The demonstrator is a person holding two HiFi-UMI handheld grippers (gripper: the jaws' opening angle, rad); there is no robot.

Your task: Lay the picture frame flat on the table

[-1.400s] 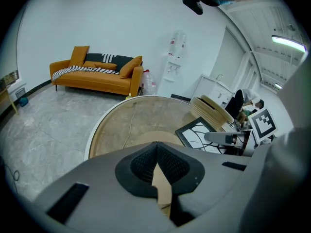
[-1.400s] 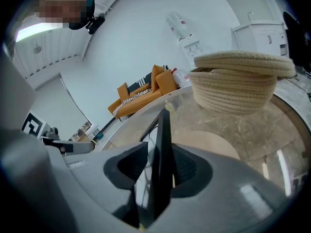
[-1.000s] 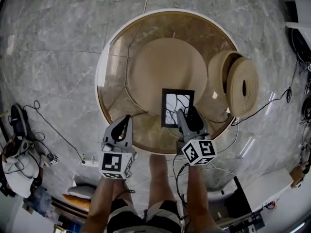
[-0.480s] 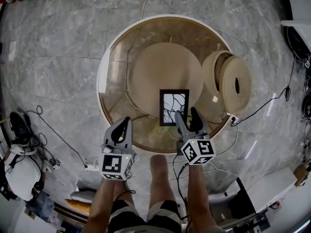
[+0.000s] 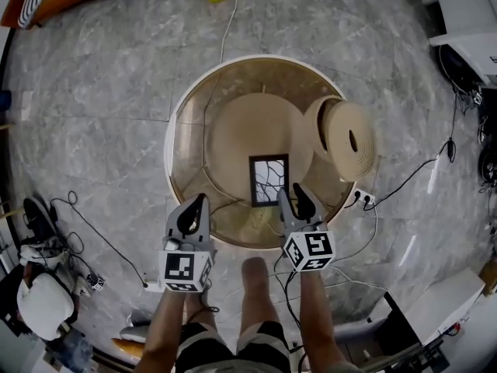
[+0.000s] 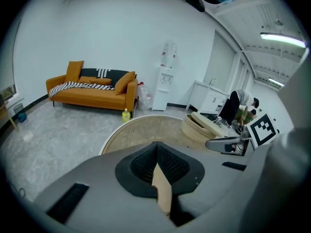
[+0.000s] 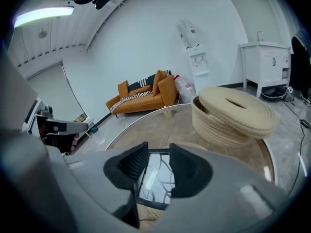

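The right claw (image 5: 290, 193) hovers at five o'clock of the round table (image 5: 186, 123) with its jaws a little apart, having just been closing on nothing, while the left claw (image 5: 199, 202) is closed and empty at seven o'clock. The picture frame (image 5: 269, 180) already lies flat, glass up, just toward six o'clock from the table's middle, with the basket (image 5: 347, 138) at three o'clock. The laying looks done, so the best move is probably to draw both claws up and back, clear of the frame's near edge, so nothing nudges it.
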